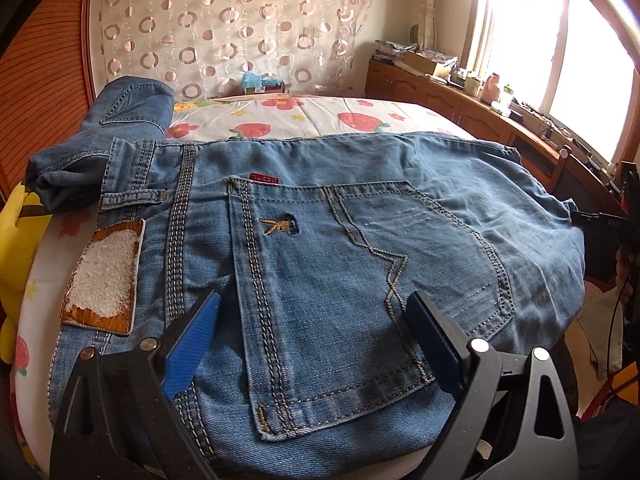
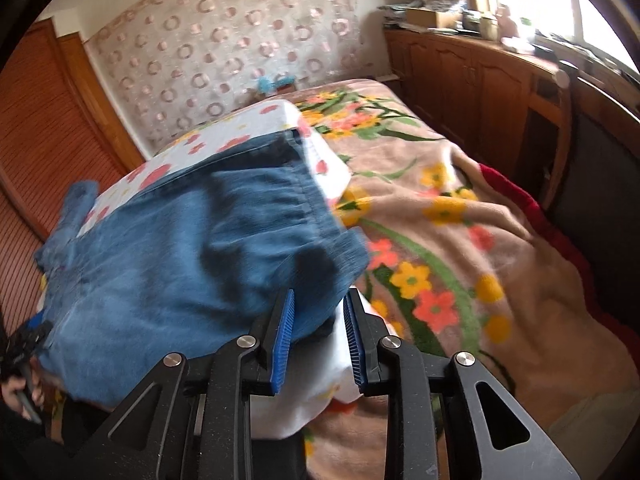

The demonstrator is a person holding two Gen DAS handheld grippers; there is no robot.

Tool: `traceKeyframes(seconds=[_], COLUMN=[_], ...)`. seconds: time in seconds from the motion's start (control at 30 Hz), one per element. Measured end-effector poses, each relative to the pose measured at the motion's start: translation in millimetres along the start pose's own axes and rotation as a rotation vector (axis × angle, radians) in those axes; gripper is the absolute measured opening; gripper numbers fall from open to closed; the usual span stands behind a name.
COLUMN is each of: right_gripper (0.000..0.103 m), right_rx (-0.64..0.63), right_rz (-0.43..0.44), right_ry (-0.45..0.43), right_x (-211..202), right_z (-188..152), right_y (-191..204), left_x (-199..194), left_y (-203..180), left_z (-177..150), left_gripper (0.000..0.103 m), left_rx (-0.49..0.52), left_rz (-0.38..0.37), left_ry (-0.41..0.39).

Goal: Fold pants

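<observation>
Folded jeans (image 1: 320,248) lie on the flowered sheet (image 1: 320,114) at the bed's near edge. Left claw (image 1: 314,316) hovers spread over the back pocket (image 1: 360,280). Right claw (image 2: 319,336), parted, straddles the jeans' corner without pinching.

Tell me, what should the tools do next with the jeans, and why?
Probably close the right tool on the jeans corner between its open fingers. The left tool hovers open over the back pocket, gripping nothing, and the jeans look only partly folded, so another fold seems needed.
</observation>
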State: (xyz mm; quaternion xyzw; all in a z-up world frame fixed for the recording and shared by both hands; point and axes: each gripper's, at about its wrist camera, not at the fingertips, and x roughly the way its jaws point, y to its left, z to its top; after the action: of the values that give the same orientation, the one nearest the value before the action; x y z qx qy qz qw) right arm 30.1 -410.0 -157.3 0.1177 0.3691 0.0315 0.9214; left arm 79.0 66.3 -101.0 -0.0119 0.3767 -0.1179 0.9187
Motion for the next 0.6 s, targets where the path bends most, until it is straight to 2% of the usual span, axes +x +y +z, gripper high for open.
traceKeyframes(seconds=[0.13,0.33,0.37,0.4,0.43,0.6], right_gripper=[0.031,0.031,0.027,0.012,0.009,0.006], right_rx=[0.083,0.046,0.04,0.031,0.019,-0.049], right_rz=[0.032,0.024,0.024,0.031,0.04,0.088], right_ry=[-0.012,-0.037,-0.046,-0.052,-0.055,-0.104], right_x=[1.0,-0.7,-1.9,-2.5,-3.0,-17.4], right_z=[7.9,8.0,8.9,9.7,11.0,19.5], right_y=[-9.9,-4.4,-4.0,-3.6,-3.6,15.0], left_x=[-0.4,-0.8,-1.2,-1.3,-1.1,-7.4], left_y=[-0.1,0.4,0.7,0.8,0.6,2.0], left_z=[-0.3,0.0,-0.2,-0.1,-0.2,1.2], left_gripper=[0.093,0.093,0.093,0.093,0.093,0.093], left_rx=[0.0,0.0,0.0,0.0,-0.001,-0.027], left_rz=[0.0,0.0,0.0,0.0,-0.001,-0.005], left_ry=[-0.002,-0.004,-0.005,-0.004,-0.004,-0.016])
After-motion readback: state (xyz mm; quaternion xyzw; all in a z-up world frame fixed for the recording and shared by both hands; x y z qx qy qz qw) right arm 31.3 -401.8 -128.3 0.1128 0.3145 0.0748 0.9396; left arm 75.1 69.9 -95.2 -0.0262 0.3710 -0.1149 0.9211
